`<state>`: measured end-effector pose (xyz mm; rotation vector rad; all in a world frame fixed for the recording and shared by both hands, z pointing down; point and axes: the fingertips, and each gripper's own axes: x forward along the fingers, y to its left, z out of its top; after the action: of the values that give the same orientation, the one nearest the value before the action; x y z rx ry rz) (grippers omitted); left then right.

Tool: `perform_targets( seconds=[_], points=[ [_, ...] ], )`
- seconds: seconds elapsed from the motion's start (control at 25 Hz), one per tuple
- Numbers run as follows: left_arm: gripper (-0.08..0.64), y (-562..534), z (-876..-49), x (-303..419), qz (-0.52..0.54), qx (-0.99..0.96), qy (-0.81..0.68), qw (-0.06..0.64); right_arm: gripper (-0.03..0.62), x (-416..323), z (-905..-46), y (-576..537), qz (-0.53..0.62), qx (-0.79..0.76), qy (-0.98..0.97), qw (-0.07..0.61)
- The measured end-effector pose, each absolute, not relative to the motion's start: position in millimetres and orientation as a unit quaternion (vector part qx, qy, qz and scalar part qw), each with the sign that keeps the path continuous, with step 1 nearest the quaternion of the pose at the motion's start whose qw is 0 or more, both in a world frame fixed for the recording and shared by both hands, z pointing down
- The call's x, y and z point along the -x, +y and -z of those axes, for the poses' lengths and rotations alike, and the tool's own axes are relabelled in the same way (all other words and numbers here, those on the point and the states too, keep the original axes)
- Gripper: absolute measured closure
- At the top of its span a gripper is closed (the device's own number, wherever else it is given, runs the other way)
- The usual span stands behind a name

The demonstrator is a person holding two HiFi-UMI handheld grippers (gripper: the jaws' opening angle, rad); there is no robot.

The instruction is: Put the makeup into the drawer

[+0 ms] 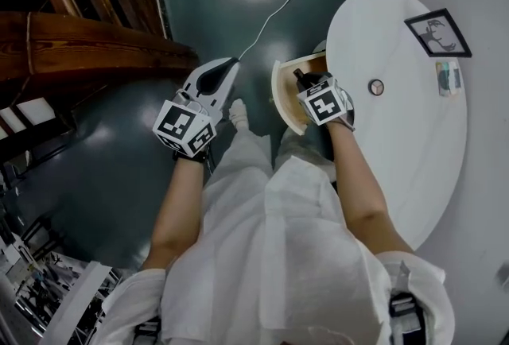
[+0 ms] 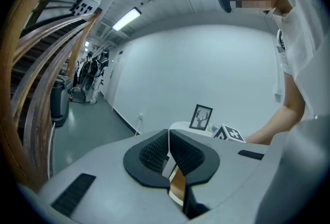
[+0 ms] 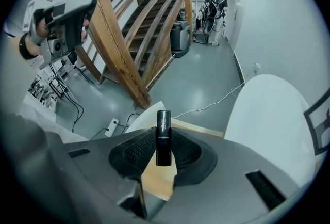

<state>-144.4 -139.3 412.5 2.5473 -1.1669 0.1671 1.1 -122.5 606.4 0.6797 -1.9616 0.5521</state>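
1. Head view: you stand over a round white tabletop (image 1: 398, 160) whose drawer (image 1: 280, 97) is pulled open at the near edge. Your right gripper (image 1: 305, 83) points steeply down over the drawer, carrying a dark makeup tube (image 1: 298, 74). Your left gripper (image 1: 229, 67) hangs over the grey floor (image 1: 119, 176), to the left of the drawer. A framed picture (image 1: 437, 32), a small round item (image 1: 376, 87) and a small flat item (image 1: 448, 77) sit on the tabletop. They are too small to tell whether any of them is makeup.
2. Left gripper view: its fingers (image 2: 149, 155) are clenched pad to pad, with nothing between them.
3. Right gripper view: its fingers (image 3: 135, 153) are grasping the makeup tube upright, above the drawer's wooden bottom.
4. Progress, as a judgement: the drawer is open and the tube has reached it but is not released. Lowering it and letting go remain, then probably closing the drawer.
5. Hidden: the right gripper covers most of the drawer's inside, so you cannot tell whether anything already lies in it.
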Motion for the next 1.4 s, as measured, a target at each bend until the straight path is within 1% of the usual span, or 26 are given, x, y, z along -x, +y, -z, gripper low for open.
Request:
perform_targets(
  seconds=[0.24,0.36,0.84,1.12,1.4],
  points=[
    [0.541,-149,-420,155,-0.068,-0.897,-0.404,0.169,0.505,8,-650,-120,-0.269,-0.289,-0.781,0.484],
    [0.541,-151,-427,157,-0.074,-0.899,-0.397,0.170,0.505,4,-681,-109,-0.294,-0.293,-0.760,0.500],
    [0.541,-153,-461,176,-0.099,-0.899,-0.386,0.182,0.505,-5,-789,-107,-0.335,-0.305,-0.723,0.521],
    [0.541,-149,-475,182,-0.101,-0.897,-0.386,0.189,0.505,-6,-821,-111,-0.330,-0.307,-0.714,0.535],
    [0.540,-143,-487,186,-0.107,-0.894,-0.388,0.197,0.505,-7,-833,-111,-0.323,-0.303,-0.709,0.548]
  ],
)
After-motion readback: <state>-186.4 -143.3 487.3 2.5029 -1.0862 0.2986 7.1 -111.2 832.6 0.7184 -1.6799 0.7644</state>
